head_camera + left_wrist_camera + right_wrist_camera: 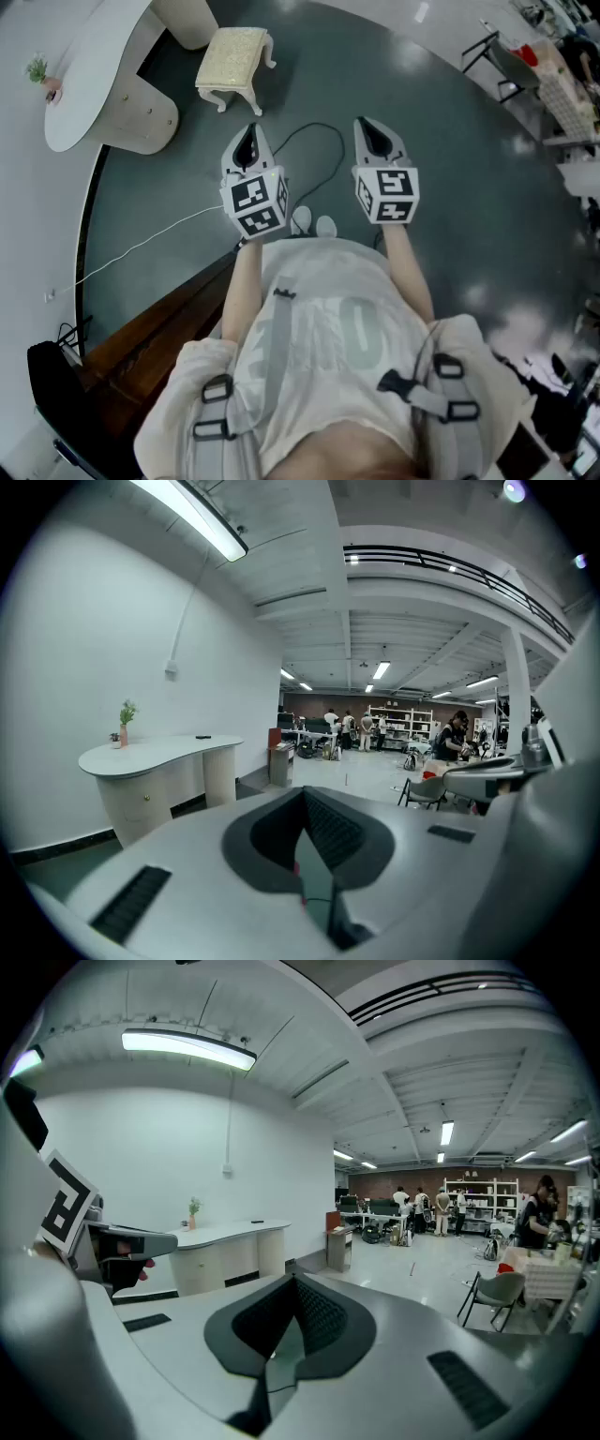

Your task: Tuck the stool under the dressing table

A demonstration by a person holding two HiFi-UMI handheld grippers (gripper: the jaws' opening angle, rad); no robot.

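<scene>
Jaws pressed together on the left gripper (248,136) and on the right gripper (368,127), and neither has anything between them.

Head view first: both grippers hang side by side over the dark floor (450,178). The cream stool (234,61) stands at eleven o'clock from the left gripper, well apart, out in the open. It sits at about three o'clock from the white dressing table (94,75), whose surface carries a small plant (39,70).

Left gripper view: closed jaws, the dressing table at nine o'clock, no stool in sight.

Right gripper view: jaws closed and empty again, the dressing table at ten o'clock, still no stool.

My read: that stool looks light, with a stiff carved frame and a soft padded top that would give under pressure. Best hold is the hard seat rim or a leg near its top, not the cushion. On this smooth floor it should slide easily.
</scene>
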